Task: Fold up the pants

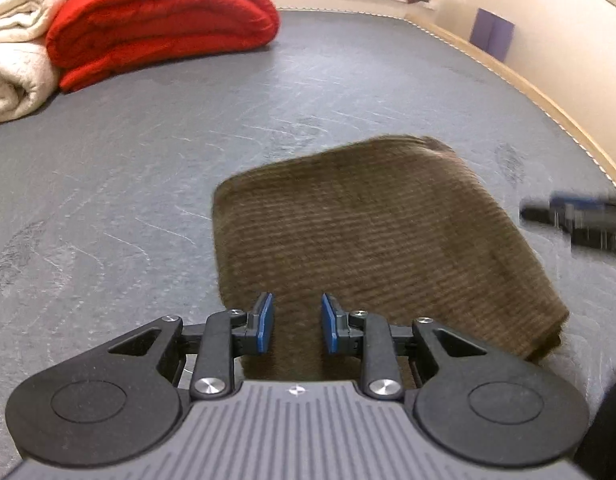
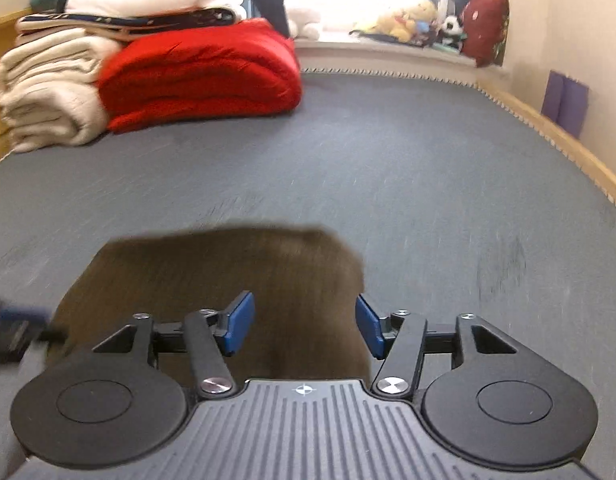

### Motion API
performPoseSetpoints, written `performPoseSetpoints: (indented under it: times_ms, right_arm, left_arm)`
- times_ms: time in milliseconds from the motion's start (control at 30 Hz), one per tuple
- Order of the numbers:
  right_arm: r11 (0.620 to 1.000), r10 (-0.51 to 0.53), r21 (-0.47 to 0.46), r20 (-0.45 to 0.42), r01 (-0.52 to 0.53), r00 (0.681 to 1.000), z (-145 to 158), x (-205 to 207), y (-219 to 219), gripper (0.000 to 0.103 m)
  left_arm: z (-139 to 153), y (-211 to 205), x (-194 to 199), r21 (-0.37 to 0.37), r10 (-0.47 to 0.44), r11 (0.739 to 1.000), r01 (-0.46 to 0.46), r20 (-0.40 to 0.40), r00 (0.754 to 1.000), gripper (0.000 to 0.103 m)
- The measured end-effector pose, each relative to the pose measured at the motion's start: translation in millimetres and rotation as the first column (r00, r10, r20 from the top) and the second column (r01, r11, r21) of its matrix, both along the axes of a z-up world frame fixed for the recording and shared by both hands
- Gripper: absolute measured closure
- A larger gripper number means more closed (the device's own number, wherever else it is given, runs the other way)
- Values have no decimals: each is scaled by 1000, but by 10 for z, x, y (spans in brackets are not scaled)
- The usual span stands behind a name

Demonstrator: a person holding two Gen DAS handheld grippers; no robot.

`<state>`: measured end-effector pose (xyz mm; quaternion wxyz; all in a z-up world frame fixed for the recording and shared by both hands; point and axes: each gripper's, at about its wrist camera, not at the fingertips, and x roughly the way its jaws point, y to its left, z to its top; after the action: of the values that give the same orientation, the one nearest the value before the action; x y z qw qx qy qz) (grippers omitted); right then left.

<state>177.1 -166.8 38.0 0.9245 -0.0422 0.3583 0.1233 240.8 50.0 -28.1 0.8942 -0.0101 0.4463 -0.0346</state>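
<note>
The brown pants (image 1: 368, 240) are seen folded into a compact stack on the grey bed (image 1: 148, 160), lower centre of both views. The left tool (image 1: 296, 322) and the right tool (image 2: 304, 326) are held open, nothing gripped. If the top layer were snagged by a pad, the fold could be dragged apart.

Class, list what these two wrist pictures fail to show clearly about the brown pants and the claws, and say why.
- Pants, left wrist view: near edge hidden under the left claw.
- Pants, right wrist view: corduroy ribs lost to motion blur; near edge hidden behind the right claw.
- Right claw in the left wrist view: blurred, cut off by the right edge.
</note>
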Motion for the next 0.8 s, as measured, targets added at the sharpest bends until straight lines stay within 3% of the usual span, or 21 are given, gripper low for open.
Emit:
performPoseSetpoints:
  times_ms: [100, 167, 233, 267, 300, 367, 533, 600, 667, 733, 800]
  right_arm:
    - [998, -17, -60, -120, 9, 993, -250, -184, -30, 40]
    - [994, -65, -107, -244, 40, 968, -529, -186, -93, 38]
    - [993, -122, -36, -245, 117, 962, -493, -238, -218, 38]
    - [989, -146, -15, -239, 147, 960, -399, -280, -250, 39]
    - [989, -143, 0, -216, 147, 966, -308, -353, -258, 39]
    - [995, -91, 16, -137, 94, 986, -80, -508, -230, 37]
    - [1000, 11, 14, 54, -11, 998, 463, -1027, -175, 22]
    - [999, 32, 28, 109, -36, 993, 613, -1207, -210, 17]
    - [998, 34, 38, 144, -40, 989, 698, -1369, -240, 15]
    - [998, 28, 59, 158, -38, 987, 697, -1472, -288, 13]
    - [997, 12, 80, 139, -23, 990, 570, -1522, -320, 13]
  left_arm:
    - [-252, -50, -38, 61, -43, 997, 47, -62, 997, 69]
    - [-178, -62, -96, 73, -25, 997, 30, -61, 998, 63]
    - [-11, -88, -195, 69, -26, 997, 29, -42, 999, 56]
    - [100, -95, -264, 65, -33, 997, 33, -7, 999, 43]
    - [227, -114, -339, 74, -37, 997, 34, 34, 999, 30]
    - [470, -161, -467, 103, -36, 994, 26, 104, 994, 22]
    - [1141, -267, -883, 89, 73, 991, -103, 286, 955, 16]
    - [1293, -334, -1077, 88, 93, 988, -126, 305, 948, 13]
    - [1330, -359, -1260, 55, 130, 987, -154, 307, 943, 0]
    - [1255, -392, -1409, -13, 168, 985, -171, 263, 950, 0]
    - [1101, -447, -1507, -35, 184, 983, -181, 227, 956, 0]
